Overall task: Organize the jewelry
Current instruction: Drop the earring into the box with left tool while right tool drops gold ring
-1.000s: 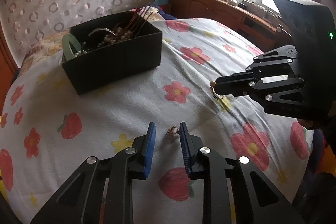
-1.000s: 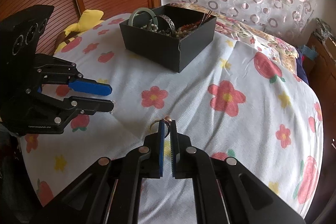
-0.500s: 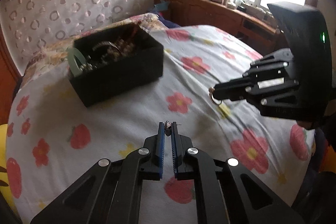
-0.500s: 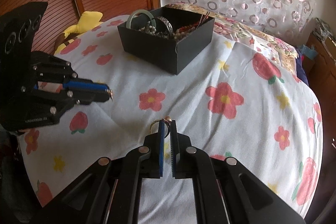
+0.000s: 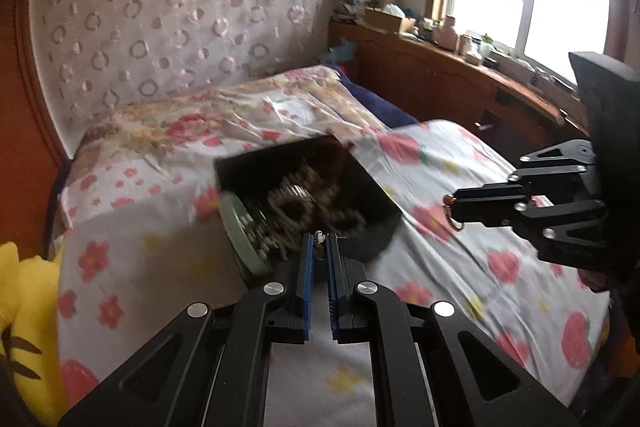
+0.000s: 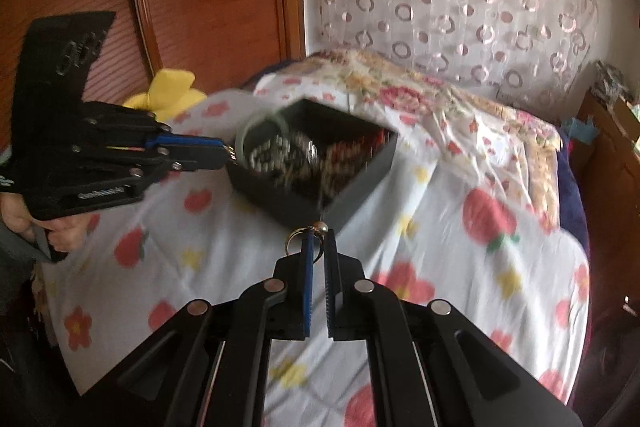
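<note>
Left gripper (image 5: 319, 247) clamped on small pale stud (image 5: 319, 238); right gripper (image 6: 316, 241) pinched on gold ring with round bead (image 6: 298, 239). Black square box (image 6: 352, 183) of tangled beads, jade-green bangle (image 5: 236, 227) seen at 12 o'clock on flowered sheet (image 6: 440, 227).

**Two small pieces held above the bed, black box full beyond them**

A gold ring (image 6: 295, 242) with a round pearl-like bead on top is pinched at the tips of the right hand-held gripper (image 6: 316, 241); its hoop stands out to the left of the blue pad. A tiny pale piece of jewelry (image 5: 319, 239), too small to identify, sits clamped between the tips of the left hand-held gripper (image 5: 319, 245). The open black box (image 6: 360, 183) rests on the flowered bed sheet (image 6: 440, 227), blurred, filled with beaded strands and bangles, and a pale green bangle (image 5: 236, 227) leans at its left corner.
</note>
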`<action>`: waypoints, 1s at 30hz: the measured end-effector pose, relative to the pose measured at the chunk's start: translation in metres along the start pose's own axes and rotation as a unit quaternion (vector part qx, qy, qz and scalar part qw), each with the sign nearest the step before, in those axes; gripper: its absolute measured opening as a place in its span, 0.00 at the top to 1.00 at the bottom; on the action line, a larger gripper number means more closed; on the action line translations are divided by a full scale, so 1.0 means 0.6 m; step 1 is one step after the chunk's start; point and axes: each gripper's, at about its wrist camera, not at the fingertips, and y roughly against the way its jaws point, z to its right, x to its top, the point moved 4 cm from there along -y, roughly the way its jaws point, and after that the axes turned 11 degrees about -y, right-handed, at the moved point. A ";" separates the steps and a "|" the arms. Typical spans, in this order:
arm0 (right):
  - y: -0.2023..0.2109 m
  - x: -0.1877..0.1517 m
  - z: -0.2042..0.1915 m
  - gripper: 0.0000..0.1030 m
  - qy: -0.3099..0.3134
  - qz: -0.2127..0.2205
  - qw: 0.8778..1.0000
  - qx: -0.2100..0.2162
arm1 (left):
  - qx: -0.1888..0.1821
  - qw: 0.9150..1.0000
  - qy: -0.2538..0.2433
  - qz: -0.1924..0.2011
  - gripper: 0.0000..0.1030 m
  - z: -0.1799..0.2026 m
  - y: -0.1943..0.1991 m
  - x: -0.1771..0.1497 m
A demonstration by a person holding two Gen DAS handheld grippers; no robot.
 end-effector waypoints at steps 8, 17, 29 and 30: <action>-0.028 0.073 0.004 0.94 0.002 0.023 1.000 0.002 | 0.018 1.000 0.014 0.001 0.95 -0.047 -0.047 0.038; -0.086 0.110 0.017 0.94 0.006 0.015 1.000 -0.002 | 0.029 0.999 0.018 0.002 0.95 -0.073 -0.081 0.060; -0.134 0.129 0.026 0.94 -0.002 0.009 1.000 0.001 | 0.047 0.998 0.038 -0.001 0.60 -0.099 -0.095 0.054; -0.135 0.130 0.025 0.94 -0.002 0.010 1.000 0.001 | 0.050 0.998 0.040 0.003 0.52 -0.100 -0.090 0.052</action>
